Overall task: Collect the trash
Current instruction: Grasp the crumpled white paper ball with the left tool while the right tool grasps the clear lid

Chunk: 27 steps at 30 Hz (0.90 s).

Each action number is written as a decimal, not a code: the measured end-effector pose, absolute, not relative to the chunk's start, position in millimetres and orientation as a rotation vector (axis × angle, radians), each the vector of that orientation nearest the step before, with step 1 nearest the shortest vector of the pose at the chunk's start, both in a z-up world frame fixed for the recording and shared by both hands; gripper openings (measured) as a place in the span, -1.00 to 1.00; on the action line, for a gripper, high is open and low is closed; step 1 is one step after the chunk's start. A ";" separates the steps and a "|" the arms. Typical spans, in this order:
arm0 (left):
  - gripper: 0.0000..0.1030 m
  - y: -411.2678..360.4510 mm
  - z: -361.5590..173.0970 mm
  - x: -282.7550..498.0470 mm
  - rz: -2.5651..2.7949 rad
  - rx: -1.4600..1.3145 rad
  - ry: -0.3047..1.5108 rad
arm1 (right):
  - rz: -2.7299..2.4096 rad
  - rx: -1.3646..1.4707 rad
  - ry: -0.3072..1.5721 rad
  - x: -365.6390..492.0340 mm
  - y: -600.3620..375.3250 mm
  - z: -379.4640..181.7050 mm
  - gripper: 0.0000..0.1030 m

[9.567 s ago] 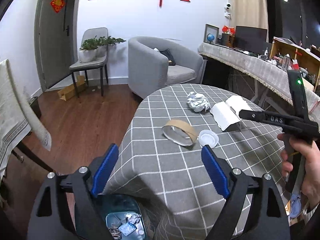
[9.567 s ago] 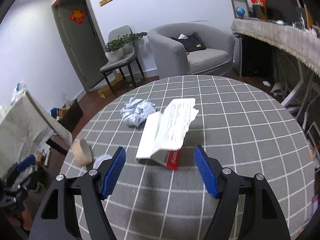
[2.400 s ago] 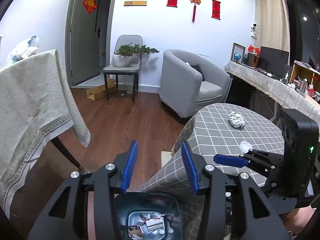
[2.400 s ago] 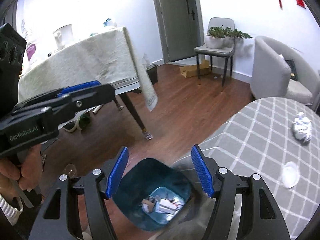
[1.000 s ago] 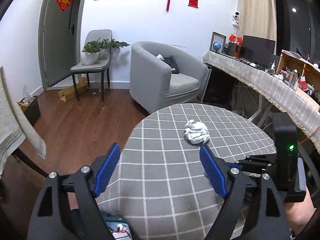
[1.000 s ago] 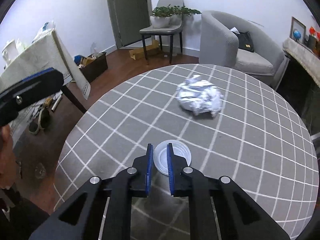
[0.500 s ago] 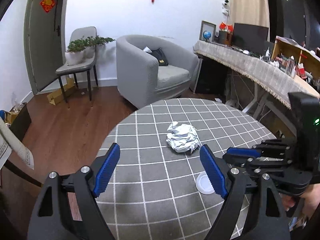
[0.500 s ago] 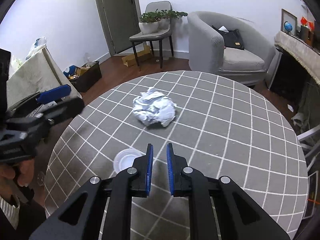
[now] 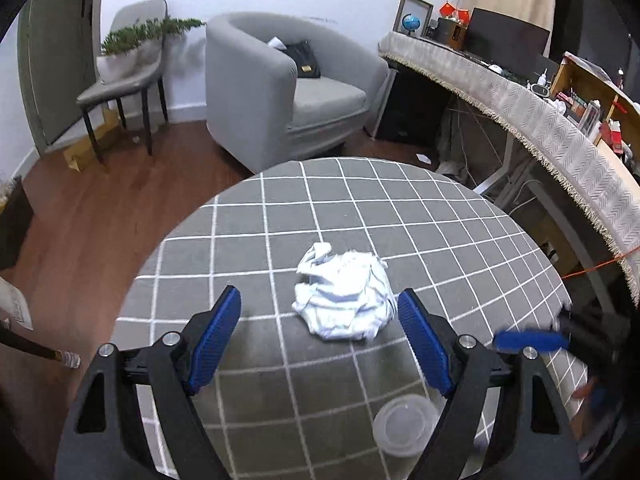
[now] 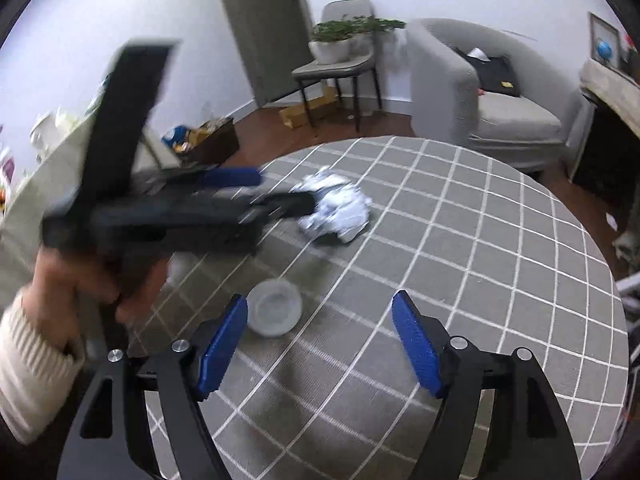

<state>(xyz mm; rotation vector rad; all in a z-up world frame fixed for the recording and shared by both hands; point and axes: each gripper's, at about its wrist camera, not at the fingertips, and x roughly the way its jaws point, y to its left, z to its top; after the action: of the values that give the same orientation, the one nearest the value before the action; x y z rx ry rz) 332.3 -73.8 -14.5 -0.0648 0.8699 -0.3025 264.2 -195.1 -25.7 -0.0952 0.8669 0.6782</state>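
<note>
Table (image 9: pixel 460 216): round, covered with a grey cloth checked in white lines.
Crumpled paper ball (image 9: pixel 344 294): white, resting on the cloth near the table's middle; in the left wrist view it sits just beyond the gap between the blue pads, nearer the right pad, touched by neither.
Plastic lid (image 10: pixel 274 307): translucent, round, flat on the cloth on the near side of the ball, just beside the right gripper's left pad, not between the pads.
Left gripper (image 9: pixel 320 340): jaws spread wide, empty, tilted down towards the paper ball.
Right gripper (image 10: pixel 320 344): jaws have just been opening and stand wide; only bare cloth lies between them.
Hand (image 10: pixel 92 276): in a cream ribbed sleeve, grips the left tool's handle, blurred.
Armchair (image 9: pixel 280 88): grey, on the floor beyond the table.
</note>
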 end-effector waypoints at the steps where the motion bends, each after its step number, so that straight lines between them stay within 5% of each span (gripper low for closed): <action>1: 0.58 -75.4 -15.2 333.6 -0.305 -0.059 0.872 | 0.691 -0.118 0.868 260.3 -191.5 -27.4 0.47; 6: 0.57 -91.2 -16.8 343.0 -0.338 -0.015 0.886 | 0.736 -0.185 0.868 250.5 -179.8 -35.2 0.43; 11: 0.15 -101.5 -26.0 350.4 -0.327 0.026 0.919 | 0.741 -0.209 0.877 255.3 -172.8 -38.4 0.15; 23: 0.10 -65.3 -8.2 330.9 -0.230 -0.077 0.846 | 0.711 -0.266 0.887 257.8 -143.8 -46.2 -0.01; 25: 0.10 -53.9 -3.1 326.0 -0.213 -0.107 0.831 | 0.693 -0.265 0.887 258.6 -141.6 -45.9 -0.23; 27: 0.10 -45.4 2.8 320.1 -0.205 -0.118 0.816 | 0.667 -0.248 0.891 261.0 -142.3 -45.3 -0.23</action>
<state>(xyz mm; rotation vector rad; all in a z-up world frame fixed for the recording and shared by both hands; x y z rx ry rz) 320.1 -45.4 2.8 -0.1175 0.8157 -0.2046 261.0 -142.3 -45.3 -0.2484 0.8908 0.6667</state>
